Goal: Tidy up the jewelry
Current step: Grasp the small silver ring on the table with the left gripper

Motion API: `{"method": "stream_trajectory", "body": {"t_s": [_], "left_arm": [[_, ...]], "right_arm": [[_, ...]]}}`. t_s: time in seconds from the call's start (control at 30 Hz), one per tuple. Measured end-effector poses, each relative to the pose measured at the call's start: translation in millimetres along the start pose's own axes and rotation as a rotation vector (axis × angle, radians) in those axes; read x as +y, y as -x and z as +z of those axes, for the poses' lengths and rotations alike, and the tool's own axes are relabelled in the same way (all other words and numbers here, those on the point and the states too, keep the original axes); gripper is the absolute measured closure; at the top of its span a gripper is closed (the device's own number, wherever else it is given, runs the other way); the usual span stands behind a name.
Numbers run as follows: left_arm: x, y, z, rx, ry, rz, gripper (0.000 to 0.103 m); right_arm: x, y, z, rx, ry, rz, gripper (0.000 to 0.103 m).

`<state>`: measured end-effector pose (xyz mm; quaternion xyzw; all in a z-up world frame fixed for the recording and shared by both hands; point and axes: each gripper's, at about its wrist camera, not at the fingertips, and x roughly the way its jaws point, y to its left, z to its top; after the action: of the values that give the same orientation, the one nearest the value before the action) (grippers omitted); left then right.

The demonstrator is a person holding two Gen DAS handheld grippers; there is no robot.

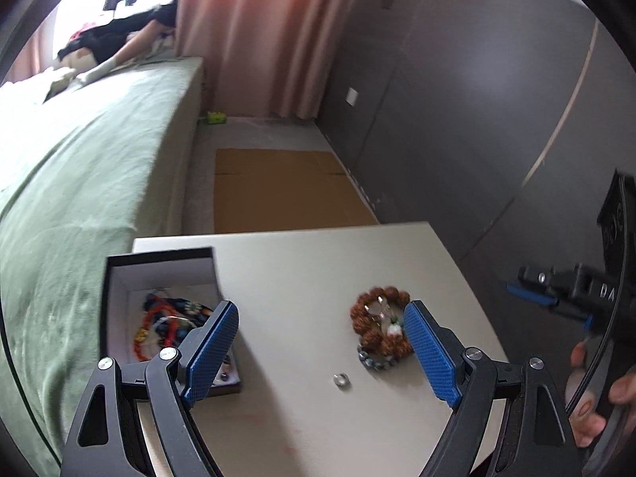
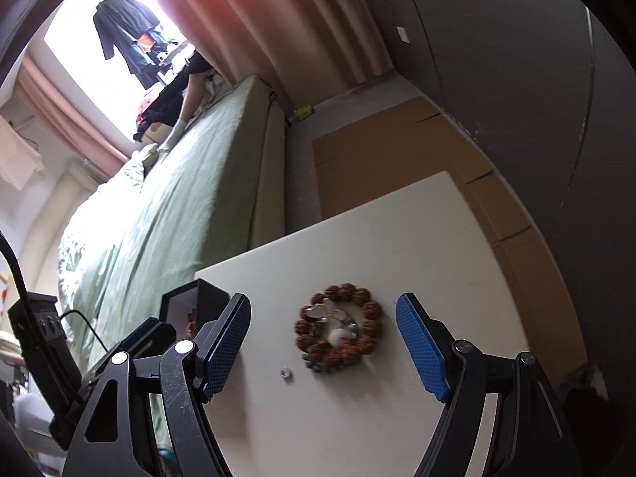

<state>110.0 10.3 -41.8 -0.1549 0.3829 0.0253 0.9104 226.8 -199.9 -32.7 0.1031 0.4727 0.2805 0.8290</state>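
A brown bead bracelet [image 1: 377,318] lies on the white table [image 1: 310,278] with small charms in its ring and a grey-blue bead string [image 1: 373,359] under its near edge. A small silver ring [image 1: 341,379] lies alone in front of it. At the table's left stands an open black box [image 1: 159,286] holding colourful jewelry [image 1: 167,326]. My left gripper [image 1: 322,348] hangs open above the table between box and bracelet, nothing in it. My right gripper [image 2: 324,342] is open too, with the bracelet [image 2: 338,332] and ring [image 2: 285,373] seen between its blue pads, lower down.
A bed with a green cover [image 1: 79,183] runs along the left, and a person [image 1: 131,39] leans over its far end. Flat cardboard [image 1: 278,190] lies on the floor beyond the table. A dark grey wall [image 1: 477,99] stands at the right, pink curtains [image 1: 258,20] behind.
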Motion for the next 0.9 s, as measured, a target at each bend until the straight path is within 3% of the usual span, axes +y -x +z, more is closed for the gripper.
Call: {"method": "stream_trajectory", "body": {"t_s": [0.2,0.3,0.57,0.67,0.8,0.9], "left_arm": [[-15.8,-21.3,-11.9,0.091,-0.026,-0.055,0.019],[-22.9,-32.1,-17.6,0.134,-0.042,-0.044,0.034],[-38.9,-69.8,-38.6,0.264,-0.106,-0.007,0.056],[-42.6,-75.9,-45.9,0.278,-0.138,0.016,0.059],[-43.5,-84.1,-53.1,0.295,-0.153,0.034,0.07],[-45.3,-89.9,-57.3,0.3,-0.182,0.074,0.071]], "right_arm": [[-17.2,4.3,-0.6,0.023,-0.007,-0.026,0.027],[-27.6,5.3,-0.6,0.041,-0.02,-0.05,0.027],[-55.4,4.5,-2.5,0.098,-0.048,-0.086,0.027],[-61.9,5.2,-4.1,0.11,-0.046,-0.092,0.027],[-69.8,7.6,-4.2,0.115,-0.06,-0.089,0.027],[-72.7,9.4,-4.7,0.116,-0.064,-0.088,0.027]]}}
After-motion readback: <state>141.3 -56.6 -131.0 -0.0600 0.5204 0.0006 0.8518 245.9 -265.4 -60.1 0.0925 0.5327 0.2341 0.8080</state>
